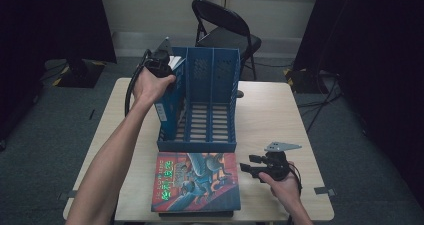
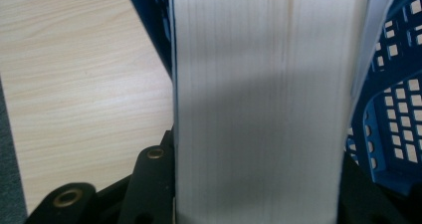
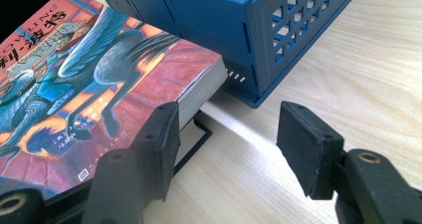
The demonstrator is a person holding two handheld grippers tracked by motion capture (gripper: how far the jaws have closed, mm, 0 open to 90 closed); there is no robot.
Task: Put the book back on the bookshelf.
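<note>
So this looks like shelving books into the blue file rack (image 1: 210, 105), and it's partway through by my read. The left gripper (image 1: 159, 65) is clamping a thick book (image 2: 263, 104) by its page block, jaws pressing on either cover, and it's standing that book upright in the rack's leftmost slot; in the high view the book's blue spine (image 1: 163, 112) is sitting low in that slot, though I can't tell if its bottom edge is actually resting on the rack floor yet. The other two slots are looking empty. What's left, I'd guess: letting go of that book, then dealing with the stack lying flat on the table (image 1: 280, 115) right in front of the rack, where the colourful illustrated book (image 1: 196, 181) is lying on top. The right gripper (image 3: 229, 139) is hovering at that stack's right edge with its jaws apart and nothing between them, one pad just beside the top book's page edge. Hard-to-see stuff: there's at least one darker book under the illustrated one (image 3: 191, 144), but how many I can't say, since just a sliver is peeking out. The held book's cover is facing away from every camera, and the left hand (image 1: 150, 85) is covering most of its gripper.
</note>
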